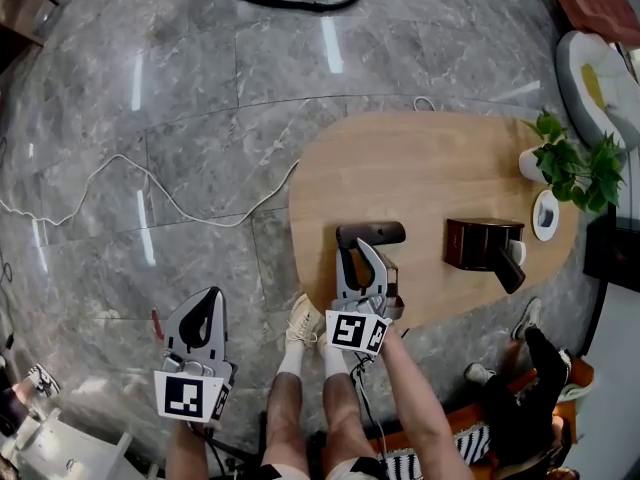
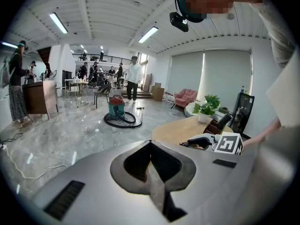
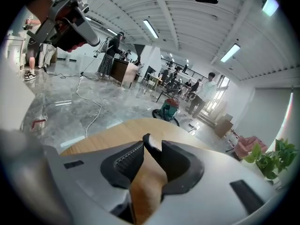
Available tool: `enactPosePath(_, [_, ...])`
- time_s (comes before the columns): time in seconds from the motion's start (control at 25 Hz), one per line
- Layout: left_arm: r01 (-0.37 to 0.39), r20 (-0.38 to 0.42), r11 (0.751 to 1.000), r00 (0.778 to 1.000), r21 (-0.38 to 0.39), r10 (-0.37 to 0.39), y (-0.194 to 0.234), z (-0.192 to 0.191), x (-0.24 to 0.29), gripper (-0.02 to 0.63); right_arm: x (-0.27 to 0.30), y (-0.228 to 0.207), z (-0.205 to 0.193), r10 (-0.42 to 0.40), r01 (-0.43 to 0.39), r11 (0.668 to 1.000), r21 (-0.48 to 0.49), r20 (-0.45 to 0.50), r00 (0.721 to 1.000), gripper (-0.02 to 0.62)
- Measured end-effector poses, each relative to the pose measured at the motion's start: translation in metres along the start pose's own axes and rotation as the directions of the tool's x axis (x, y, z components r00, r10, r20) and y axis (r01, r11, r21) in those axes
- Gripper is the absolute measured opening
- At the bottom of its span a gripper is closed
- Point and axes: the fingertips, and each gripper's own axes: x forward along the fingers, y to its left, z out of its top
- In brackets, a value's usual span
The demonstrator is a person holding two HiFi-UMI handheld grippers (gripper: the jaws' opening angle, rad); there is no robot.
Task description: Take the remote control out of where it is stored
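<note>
Nothing is out yet, by my reckoning; the remote control (image 1: 509,267) looks to be the dark slim thing slanting out of the dark brown holder (image 1: 478,242) on the tabletop (image 1: 420,168); the right gripper (image 1: 367,253) hangs well short of the holder, jaws parted a little with nothing between them; the left gripper (image 1: 208,303) is farther still from the holder, over the floor (image 1: 200,118), closed and empty; the reach, grip and lift all remain.

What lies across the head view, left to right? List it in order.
Left gripper → right gripper → dark brown box on the oval wooden table → green leafy plant in a white pot.
</note>
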Motion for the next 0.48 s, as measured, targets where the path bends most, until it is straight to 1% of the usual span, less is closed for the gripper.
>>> enactPosePath(0.12, [0.002,-0.007,1.0,1.0,-0.007,-0.002,0.0,-0.006,0.001,0.005,0.002,0.004,-0.002,0.014,-0.014,1.0,0.02,0.005,1.0,0.109])
enactPosePath(0.24, [0.001,-0.012,1.0,1.0,-0.01,-0.001,0.001,-0.01,0.001,0.005,0.006,0.008,-0.007,0.046,-0.045,0.996,0.073,-0.012,0.999,0.114])
enactPosePath(0.32, [-0.002,-0.011,1.0,1.0,-0.012,0.002,0.002,-0.01,0.001,0.005,0.008,0.009,-0.012,0.054,-0.051,0.994,0.101,-0.026,0.998,0.114])
enactPosePath(0.48, [-0.008,-0.012,1.0,1.0,-0.011,0.008,0.006,-0.009,0.0,0.005,0.01,0.01,-0.017,0.058,-0.054,0.992,0.111,-0.033,0.998,0.114])
